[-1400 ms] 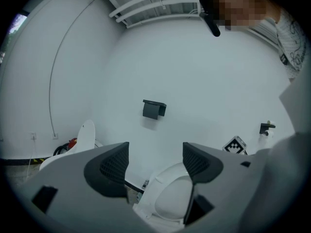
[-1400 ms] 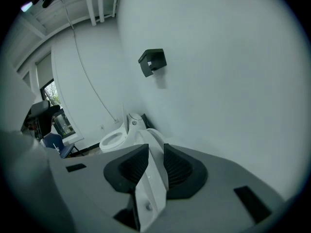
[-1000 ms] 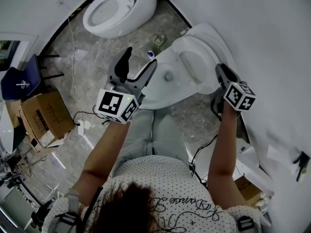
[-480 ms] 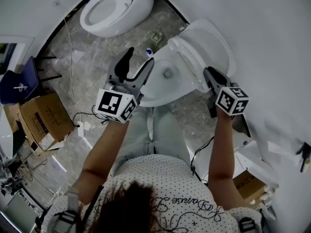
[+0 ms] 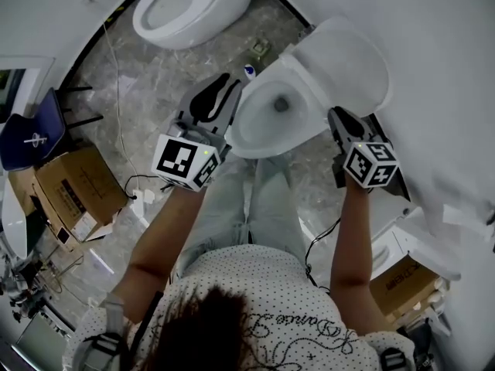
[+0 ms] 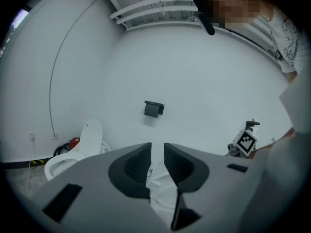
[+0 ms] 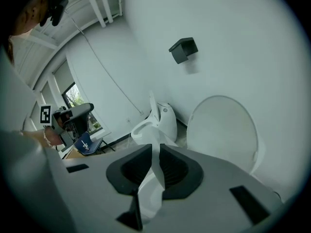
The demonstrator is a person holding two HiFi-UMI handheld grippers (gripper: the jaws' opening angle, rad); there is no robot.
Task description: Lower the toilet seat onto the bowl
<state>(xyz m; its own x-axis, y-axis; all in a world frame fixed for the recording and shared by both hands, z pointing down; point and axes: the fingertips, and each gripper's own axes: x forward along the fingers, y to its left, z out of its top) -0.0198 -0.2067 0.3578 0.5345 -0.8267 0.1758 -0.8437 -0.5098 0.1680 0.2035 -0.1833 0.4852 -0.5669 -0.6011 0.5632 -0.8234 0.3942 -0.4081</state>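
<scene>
- The left gripper (image 5: 230, 83) hangs just off the left side of the toilet. Its jaws are closing and almost together, with only a slim gap. I can't see anything pinched in there. It's got no real job right now, so I'd just park it clear of the gap between seat and rim.
- The toilet seat (image 5: 247, 132) looks like it's lying flat on the bowl (image 5: 280, 103), or as good as. From above I can't tell if the last crack is gone. The lid (image 5: 348, 56) stands up against the wall (image 5: 433, 68) behind it.
- The right gripper (image 5: 335, 116) is the one doing the work. Its jaws are closing on the seat's right edge, and a white strip of the seat sits between them.
- If it were me, I'd ease the seat down the last bit rather than drop it. It looks like thin, smooth plastic that could slip, so I'd keep the pinch steady and only let go once it rests all the way round.
- I'd also watch that the lower jaw doesn't get trapped between seat and rim.
- Room-wise there's no surface to speak of; everything stands on a grey marbled floor (image 5: 155, 76).
- Far left there's a blue chair (image 5: 39, 126) and a cardboard box (image 5: 73, 188).
- A second toilet (image 5: 189, 6) sits further along with its lid up.
- There's a black holder (image 7: 183, 50) on the wall, and another box (image 5: 406, 277) low on the right.
</scene>
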